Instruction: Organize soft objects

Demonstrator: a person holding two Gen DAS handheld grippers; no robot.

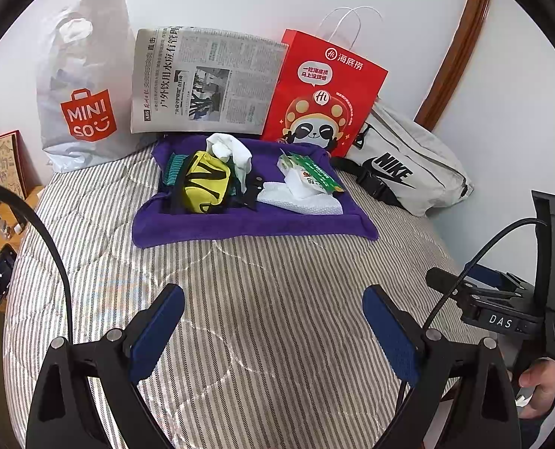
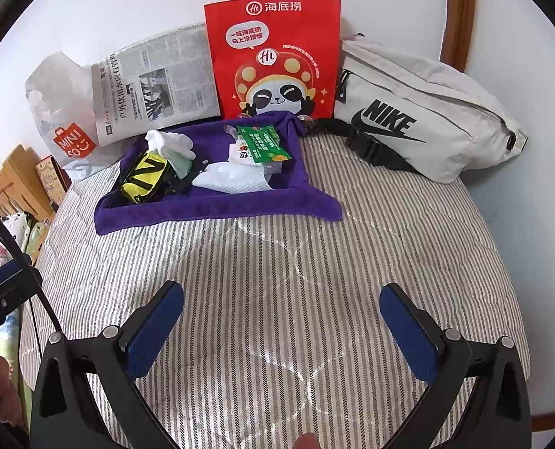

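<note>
Hovering: left gripper and right gripper both over the striped bed, near edge, well short of the goods.
Jaws: both sets spread wide, nothing between them.
Soft objects: piled in the purple tray, a box draped in purple towel, at the far side of the bed.
Tray, left half: yellow pouch with black stripes, white cloth lying on it, teal fabric tucked behind, black strap trailing toward the middle.
Tray, right half: green packet on top of a white textured towel.
Behind the tray: Miniso bag, newspaper, red paper bag, all leaning on the wall. Contents not visible.
Right of the tray: Nike waist bag, zipped as far as I can tell, strap just beside the tray corner.
Stage: ambiguous. Fits either items gathered in the tray or items waiting to be sorted out of it.
Risk 1: cloth and pouch overlap, so a pinch on one likely drags the other.
Risk 2: black strap could snag and pull neighbours along.
Risk 3: towel lining is loose; a low grab may catch it and tip the tray.
Risk 4: leaning bags and paper could topple if bumped on a far reach.
</note>
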